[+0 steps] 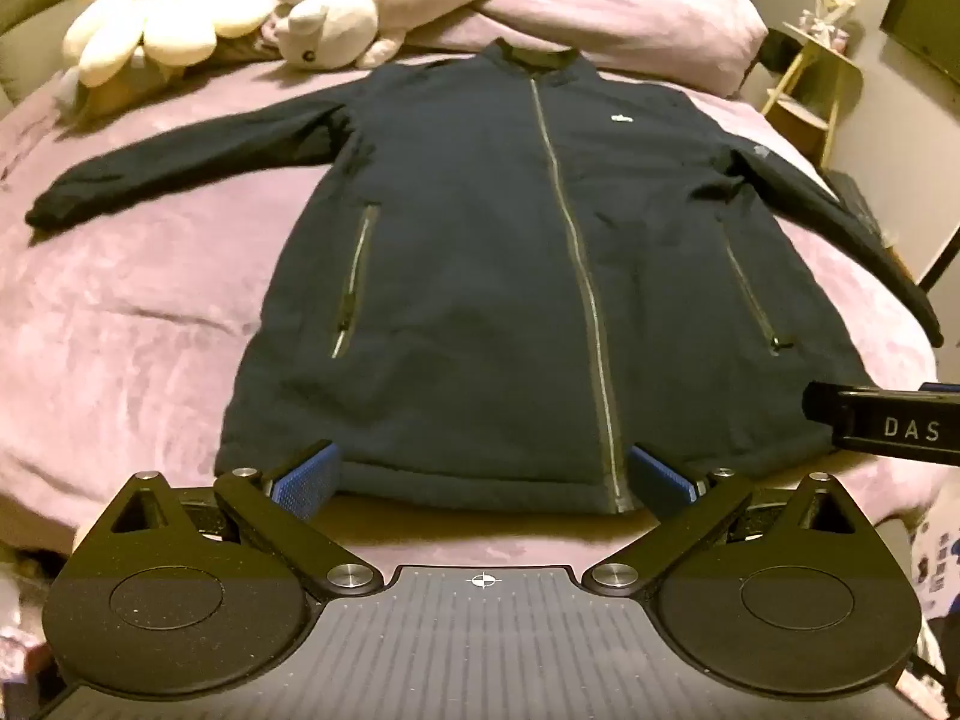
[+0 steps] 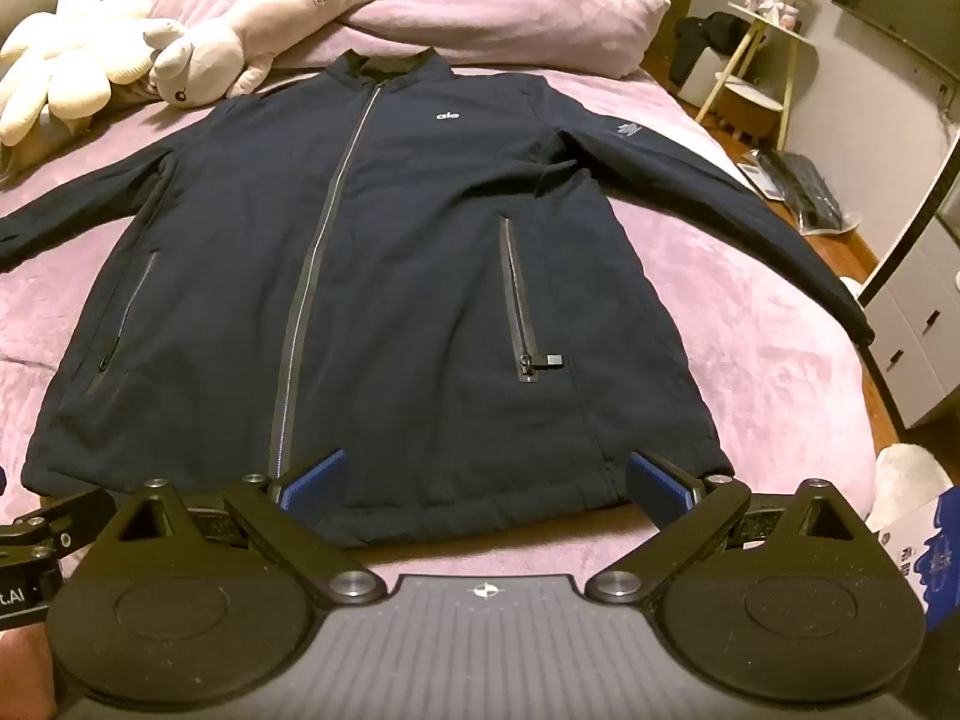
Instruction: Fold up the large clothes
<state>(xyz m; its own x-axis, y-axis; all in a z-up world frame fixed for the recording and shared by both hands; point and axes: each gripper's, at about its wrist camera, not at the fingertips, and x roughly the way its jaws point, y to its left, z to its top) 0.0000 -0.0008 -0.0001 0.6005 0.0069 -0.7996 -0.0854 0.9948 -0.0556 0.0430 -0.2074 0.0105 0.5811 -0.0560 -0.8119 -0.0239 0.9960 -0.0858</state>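
A dark navy zip jacket (image 1: pixel 480 276) lies flat, front up and zipped, on a pink bed (image 1: pixel 120 312), collar far, hem near, both sleeves spread out sideways. It also shows in the right wrist view (image 2: pixel 390 300). My left gripper (image 1: pixel 483 474) is open and empty, its blue pads just at the hem around the zip's bottom end. My right gripper (image 2: pixel 486 480) is open and empty over the hem's right part. The right gripper's body shows at the right edge of the left wrist view (image 1: pixel 888 423).
Cream plush toys (image 1: pixel 174 12) and a white stuffed animal (image 2: pixel 198 69) lie at the bed's head with a rolled pink duvet (image 2: pixel 510 18). A small side table (image 2: pixel 756 72) and white drawers (image 2: pixel 918 324) stand right of the bed. The bed's right edge is near the right sleeve.
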